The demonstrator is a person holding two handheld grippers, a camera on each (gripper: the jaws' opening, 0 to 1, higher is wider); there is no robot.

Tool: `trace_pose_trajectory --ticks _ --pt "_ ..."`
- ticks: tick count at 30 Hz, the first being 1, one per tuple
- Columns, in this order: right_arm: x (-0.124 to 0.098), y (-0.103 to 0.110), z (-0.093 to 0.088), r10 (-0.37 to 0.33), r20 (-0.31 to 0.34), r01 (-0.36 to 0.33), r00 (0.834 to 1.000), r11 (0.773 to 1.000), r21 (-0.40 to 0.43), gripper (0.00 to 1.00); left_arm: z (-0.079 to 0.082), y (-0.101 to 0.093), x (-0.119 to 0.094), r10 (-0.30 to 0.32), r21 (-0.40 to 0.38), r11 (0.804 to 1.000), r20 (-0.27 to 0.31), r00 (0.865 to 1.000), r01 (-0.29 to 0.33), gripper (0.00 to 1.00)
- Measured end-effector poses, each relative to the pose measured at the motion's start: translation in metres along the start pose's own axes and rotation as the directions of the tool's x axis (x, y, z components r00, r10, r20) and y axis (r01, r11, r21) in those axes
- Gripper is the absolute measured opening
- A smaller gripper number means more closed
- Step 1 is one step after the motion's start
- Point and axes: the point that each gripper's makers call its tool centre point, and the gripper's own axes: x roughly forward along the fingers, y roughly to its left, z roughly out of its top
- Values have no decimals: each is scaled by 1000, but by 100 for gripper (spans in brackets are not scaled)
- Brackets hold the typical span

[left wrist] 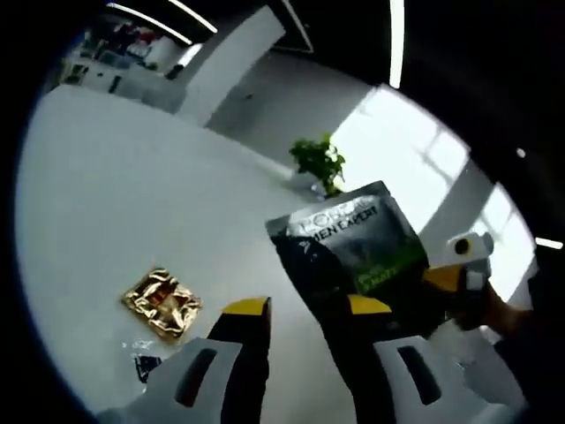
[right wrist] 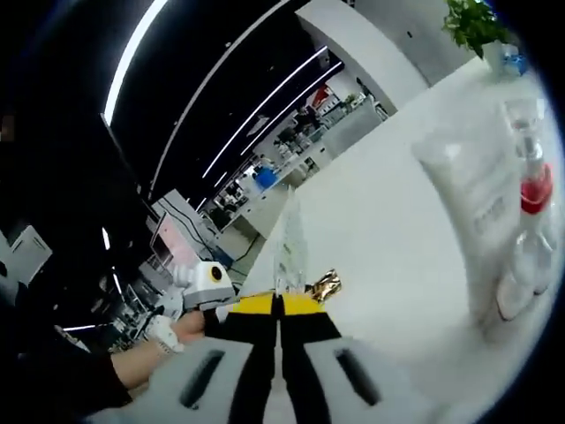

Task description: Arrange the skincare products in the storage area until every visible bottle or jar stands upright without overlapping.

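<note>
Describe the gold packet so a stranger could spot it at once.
On the white table, look toward the side away from the potted plant and the dark pouch. The gold packet lies flat there, crinkled and shiny, the only metallic gold thing on the table.

From the left gripper view I can read "MEN EXPERT" in pale capitals on the dark pouch (left wrist: 353, 247), at about two o'clock from the view's centre. Above that line runs a larger brand name, too faint for me to spell out, and a green band lower on the pouch carries print I cannot make out. In the right gripper view, the white tube (right wrist: 481, 208) at three o'clock bears small grey lettering, too blurred to read.
</note>
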Motion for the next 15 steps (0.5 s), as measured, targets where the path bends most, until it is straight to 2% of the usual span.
trace_pose_trajectory --ticks 1,3,5,6,7,9,11,13,14,15 --pt "-3 3 1 16 0 -16 1000 1000 10 1 2 -9 2 -49 -10 999 15 999 49 35" --pt "-9 9 6 55 14 -56 998 998 27 1 5 -21 3 -109 -59 992 42 993 112 39" --pt "-18 13 11 96 9 -97 995 994 41 1 10 -45 3 -232 -139 960 78 970 241 45" --pt "-22 15 12 107 1 -107 994 993 45 1 10 -51 3 -254 -136 955 80 964 263 47" --pt "-24 16 11 109 -5 -108 994 993 41 1 10 -54 6 -248 -105 961 73 966 255 48" --pt "-28 15 7 109 -30 -109 994 994 22 1 13 -61 8 -267 -40 962 83 960 271 39" --pt "-31 12 3 106 -38 -105 994 994 17 1 18 -62 10 -258 -72 961 108 960 266 25" --pt "-34 10 4 110 -33 -109 993 993 33 1 20 -61 11 -255 -96 959 118 960 267 21" --pt "-34 9 4 107 -36 -106 994 994 32 1 14 -61 11 -249 -148 954 86 965 260 19" --pt "-36 2 0 78 -63 -78 995 997 8 1 9 -58 12 -233 -155 958 57 971 239 18"
